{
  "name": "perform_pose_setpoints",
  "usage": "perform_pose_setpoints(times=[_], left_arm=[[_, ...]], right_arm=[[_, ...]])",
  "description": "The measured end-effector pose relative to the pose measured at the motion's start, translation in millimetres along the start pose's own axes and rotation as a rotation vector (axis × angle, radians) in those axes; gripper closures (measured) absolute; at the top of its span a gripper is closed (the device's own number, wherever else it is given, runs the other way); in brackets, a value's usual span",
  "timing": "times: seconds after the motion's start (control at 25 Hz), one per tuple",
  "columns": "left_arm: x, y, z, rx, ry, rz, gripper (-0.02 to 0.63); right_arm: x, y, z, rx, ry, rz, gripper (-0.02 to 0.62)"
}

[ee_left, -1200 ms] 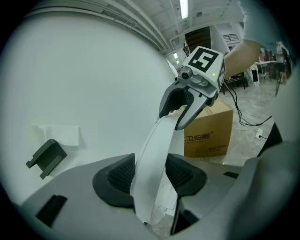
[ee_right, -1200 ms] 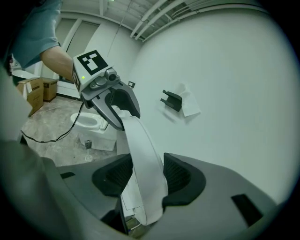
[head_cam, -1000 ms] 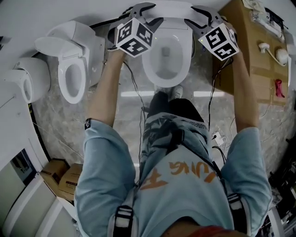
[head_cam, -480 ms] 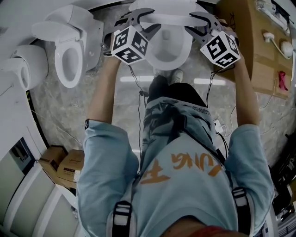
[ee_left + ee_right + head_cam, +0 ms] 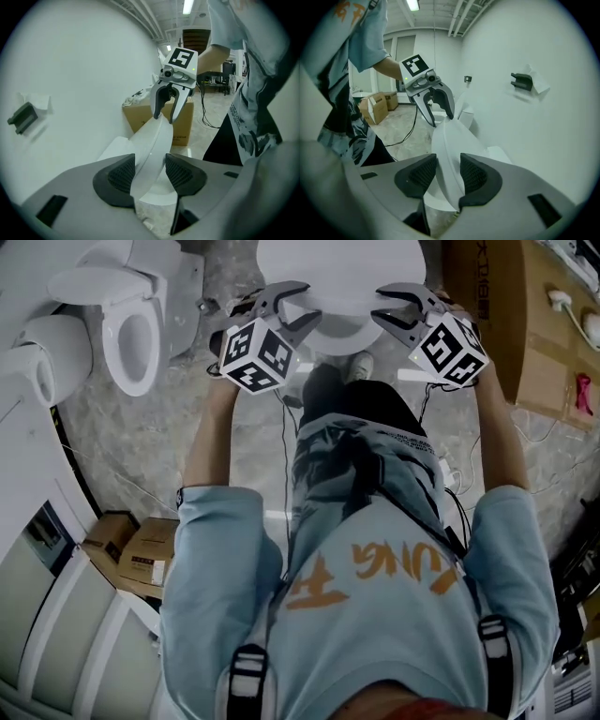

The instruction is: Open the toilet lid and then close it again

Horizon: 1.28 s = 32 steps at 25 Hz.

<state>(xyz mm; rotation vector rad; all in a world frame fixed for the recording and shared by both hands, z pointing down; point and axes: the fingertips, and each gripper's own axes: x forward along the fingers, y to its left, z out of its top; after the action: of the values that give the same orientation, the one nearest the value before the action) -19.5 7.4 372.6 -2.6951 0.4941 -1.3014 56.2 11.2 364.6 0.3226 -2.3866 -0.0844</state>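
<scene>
The white toilet lid (image 5: 339, 277) is tilted well forward over the bowl and hides the seat opening in the head view. My left gripper (image 5: 286, 298) holds the lid's left rim and my right gripper (image 5: 394, 301) its right rim. In the left gripper view the thin lid (image 5: 154, 140) runs between the dark pads (image 5: 121, 174) of my left gripper (image 5: 150, 173). In the right gripper view the lid (image 5: 450, 140) sits between the pads (image 5: 472, 174) of my right gripper (image 5: 449, 174). The right jaws have just been closing on the lid.
A second toilet (image 5: 127, 320) with its lid up stands at the left beside another white fixture (image 5: 42, 357). Cardboard boxes (image 5: 141, 554) lie on the floor at the left. A brown cardboard sheet (image 5: 506, 324) is at the right. A dark bracket (image 5: 522, 80) is on the wall.
Both grippers have come down and toward the person with the lid between them. The lid has swung forward and now covers the seat opening that showed earlier.
</scene>
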Motion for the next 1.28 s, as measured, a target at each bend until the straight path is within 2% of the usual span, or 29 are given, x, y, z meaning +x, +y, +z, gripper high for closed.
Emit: perform_pose_setpoints(times=[0.2, 0.44, 0.64, 0.88, 0.96, 1.04, 1.12, 1.2, 1.28], left_arm=[[14, -27, -22, -0.134, 0.007, -0.05, 0.4], [33, -59, -54, -0.282, 0.025, -0.101, 0.426], [60, -96, -89, -0.334, 0.092, -0.137, 0.413], [93, -127, -128, -0.383, 0.132, -0.163, 0.409], [104, -135, -138, -0.419, 0.132, -0.175, 0.41], [114, -140, -150, -0.497, 0.117, -0.177, 0.417], [126, -144, -164, -0.582, 0.104, -0.152, 0.432], [138, -146, -180, -0.658, 0.109, -0.107, 0.501], [151, -146, -195, -0.726, 0.127, -0.079, 0.534]], right_arm=[[17, 25, -21, 0.155, -0.06, 0.091, 0.434], [42, 59, -52, 0.226, -0.035, 0.178, 0.442], [71, 92, -87, 0.279, 0.019, 0.237, 0.44], [106, 117, -125, 0.392, 0.035, 0.291, 0.447], [116, 123, -138, 0.421, 0.042, 0.295, 0.457], [129, 128, -151, 0.448, 0.051, 0.28, 0.466], [142, 132, -166, 0.482, 0.064, 0.246, 0.517], [153, 137, -181, 0.509, 0.08, 0.218, 0.538], [165, 140, -195, 0.506, 0.107, 0.192, 0.549]])
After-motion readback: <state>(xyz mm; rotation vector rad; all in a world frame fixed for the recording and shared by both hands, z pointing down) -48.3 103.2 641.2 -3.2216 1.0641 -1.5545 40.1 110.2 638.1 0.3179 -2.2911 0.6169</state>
